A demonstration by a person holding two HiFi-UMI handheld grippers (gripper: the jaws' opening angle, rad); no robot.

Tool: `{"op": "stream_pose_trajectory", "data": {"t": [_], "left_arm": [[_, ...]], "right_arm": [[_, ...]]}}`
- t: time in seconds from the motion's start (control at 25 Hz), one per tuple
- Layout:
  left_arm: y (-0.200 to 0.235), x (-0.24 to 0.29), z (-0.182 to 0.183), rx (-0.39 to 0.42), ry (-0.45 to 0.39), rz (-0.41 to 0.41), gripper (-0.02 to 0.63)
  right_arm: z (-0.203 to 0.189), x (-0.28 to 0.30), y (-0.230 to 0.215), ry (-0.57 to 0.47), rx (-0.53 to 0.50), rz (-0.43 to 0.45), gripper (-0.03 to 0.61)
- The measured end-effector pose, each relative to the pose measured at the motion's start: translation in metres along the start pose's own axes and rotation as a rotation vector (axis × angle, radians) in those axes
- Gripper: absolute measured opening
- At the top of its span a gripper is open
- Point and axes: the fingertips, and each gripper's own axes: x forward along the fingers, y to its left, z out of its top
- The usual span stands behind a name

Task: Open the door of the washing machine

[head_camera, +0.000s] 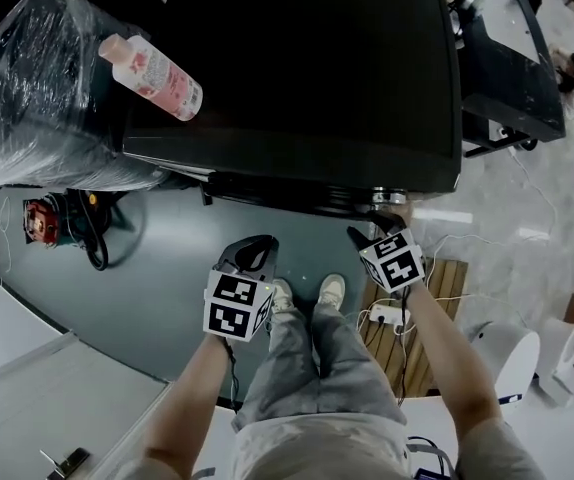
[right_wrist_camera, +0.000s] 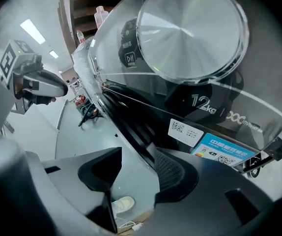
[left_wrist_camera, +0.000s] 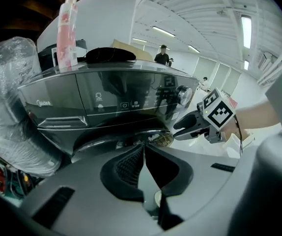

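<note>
The black washing machine [head_camera: 297, 68] stands in front of me, its front edge above both grippers in the head view. Its dark round door [left_wrist_camera: 106, 134] looks closed below the control panel [left_wrist_camera: 116, 100]. My left gripper [head_camera: 257, 253] [left_wrist_camera: 143, 145] hangs before the door's middle, fingertips together with nothing between them. My right gripper [head_camera: 372, 233] [right_wrist_camera: 138, 150] is close under the right front corner, jaws apart, below the big silver knob [right_wrist_camera: 190, 31]. The door's rim [right_wrist_camera: 131, 122] runs down towards its gap; floor and a shoe show between the pads.
A pink bottle [head_camera: 152, 76] lies on the machine's top. A plastic-wrapped appliance [head_camera: 37, 88] stands at its left. A red tool with cables [head_camera: 42, 220] lies on the floor. A power strip [head_camera: 387, 315] rests on a wooden pallet by my feet [head_camera: 332, 290]. People stand far back [left_wrist_camera: 162, 55].
</note>
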Motion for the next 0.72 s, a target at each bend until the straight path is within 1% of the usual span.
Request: {"op": "stream_pose_trajectory", "data": {"t": [0.12,0.28,0.4,0.56,0.64,0.72], "left_arm": [[-0.001,0.008,-0.006,-0.027,0.004,-0.009,0.031],[-0.002,0.014,-0.017,-0.007,0.021,-0.013,0.031],[0.005,0.013,-0.027,0.012,0.05,0.009,0.031],[0.01,0.01,-0.037,-0.009,0.064,0.013,0.031],[0.012,0.009,-0.045,-0.012,0.073,0.012,0.031],[0.012,0.007,-0.051,-0.013,0.079,0.01,0.031]], "right_arm": [[-0.001,0.01,-0.003,0.005,-0.009,-0.002,0.224],[-0.004,0.021,-0.003,0.021,0.003,0.008,0.197],[-0.006,0.024,-0.005,0.022,0.009,-0.01,0.167],[-0.007,0.023,-0.007,0.012,0.016,-0.031,0.156],[-0.009,0.023,-0.004,0.029,0.002,-0.038,0.155],[-0.011,0.022,0.003,0.063,-0.036,-0.04,0.15]]}}
